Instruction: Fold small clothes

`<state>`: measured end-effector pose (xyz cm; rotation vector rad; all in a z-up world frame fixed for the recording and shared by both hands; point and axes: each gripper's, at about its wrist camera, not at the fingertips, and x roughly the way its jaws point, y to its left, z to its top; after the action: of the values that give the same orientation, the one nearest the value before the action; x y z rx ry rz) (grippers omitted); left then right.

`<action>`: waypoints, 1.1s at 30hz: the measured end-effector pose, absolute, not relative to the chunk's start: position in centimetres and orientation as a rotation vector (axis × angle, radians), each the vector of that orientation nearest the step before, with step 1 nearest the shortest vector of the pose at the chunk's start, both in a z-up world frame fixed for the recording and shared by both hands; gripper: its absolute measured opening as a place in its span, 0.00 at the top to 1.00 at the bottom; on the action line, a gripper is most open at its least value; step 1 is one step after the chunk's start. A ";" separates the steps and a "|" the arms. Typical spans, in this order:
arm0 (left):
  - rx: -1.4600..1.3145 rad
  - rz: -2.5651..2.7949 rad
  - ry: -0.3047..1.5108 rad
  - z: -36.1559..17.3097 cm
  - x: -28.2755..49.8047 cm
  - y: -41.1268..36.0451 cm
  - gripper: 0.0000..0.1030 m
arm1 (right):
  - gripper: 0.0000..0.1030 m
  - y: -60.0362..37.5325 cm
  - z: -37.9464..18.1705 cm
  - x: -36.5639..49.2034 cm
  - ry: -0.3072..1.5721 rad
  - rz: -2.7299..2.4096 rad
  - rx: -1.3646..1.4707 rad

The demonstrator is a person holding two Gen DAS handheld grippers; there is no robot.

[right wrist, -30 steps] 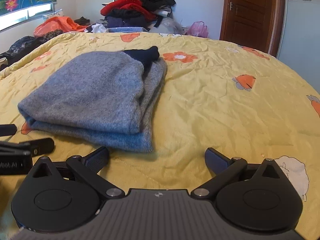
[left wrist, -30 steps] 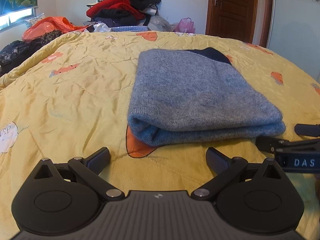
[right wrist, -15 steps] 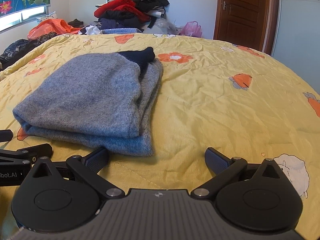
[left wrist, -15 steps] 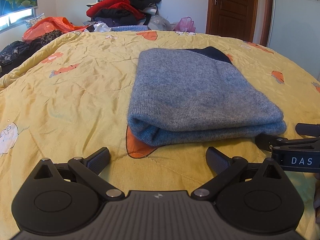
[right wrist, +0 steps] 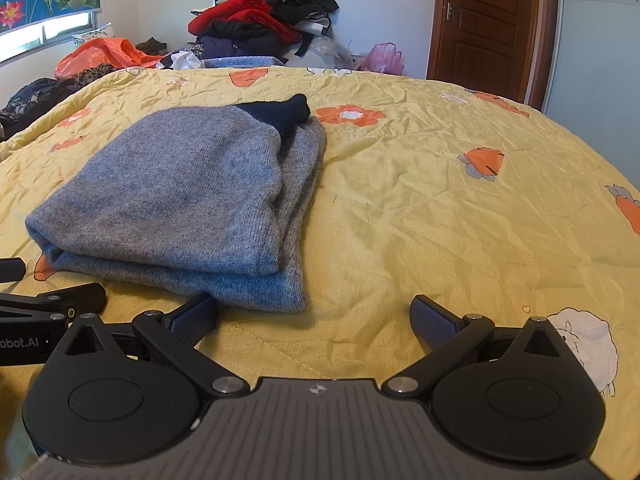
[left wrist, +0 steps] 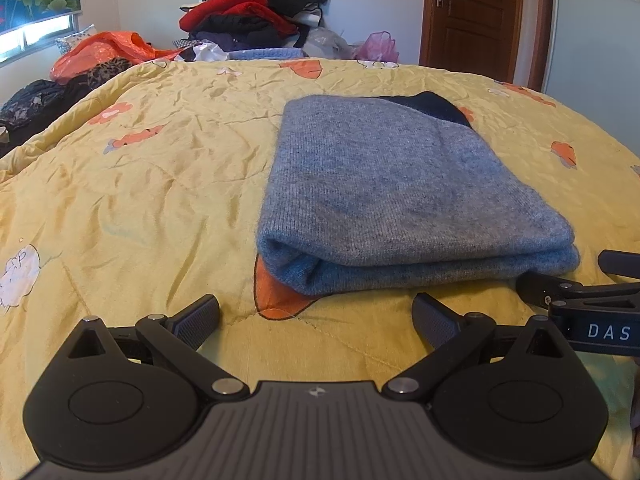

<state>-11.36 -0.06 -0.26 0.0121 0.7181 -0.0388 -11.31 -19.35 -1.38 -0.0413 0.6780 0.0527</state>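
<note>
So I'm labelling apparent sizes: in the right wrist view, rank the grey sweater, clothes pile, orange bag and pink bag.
1. grey sweater, though nearness inflates it
2. clothes pile
3. orange bag
4. pink bag

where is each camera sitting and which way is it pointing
Left wrist: on the left gripper, low over the yellow quilt, facing the folded grey sweater; its open fingers show, plus the right gripper at the right edge.
Right wrist: on the right gripper, same heading, sweater ahead-left; its open fingers and the left gripper show.
Shared: sweater, quilt, clothes pile, door.
</note>
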 end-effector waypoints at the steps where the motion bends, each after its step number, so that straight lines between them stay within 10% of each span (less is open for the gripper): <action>1: 0.011 -0.037 0.720 -0.2 -11.3 -0.1 0.00 | 0.00 -19.4 -1.4 -11.3 0.678 0.053 -0.041; 33: 0.007 -0.042 0.715 -0.3 -11.5 0.2 0.00 | 0.00 -19.3 -1.4 -11.3 0.678 0.053 -0.042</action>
<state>-11.47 0.19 -0.33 0.0074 0.7150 -0.0421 -11.29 -19.34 -1.36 -0.0423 0.6783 0.0527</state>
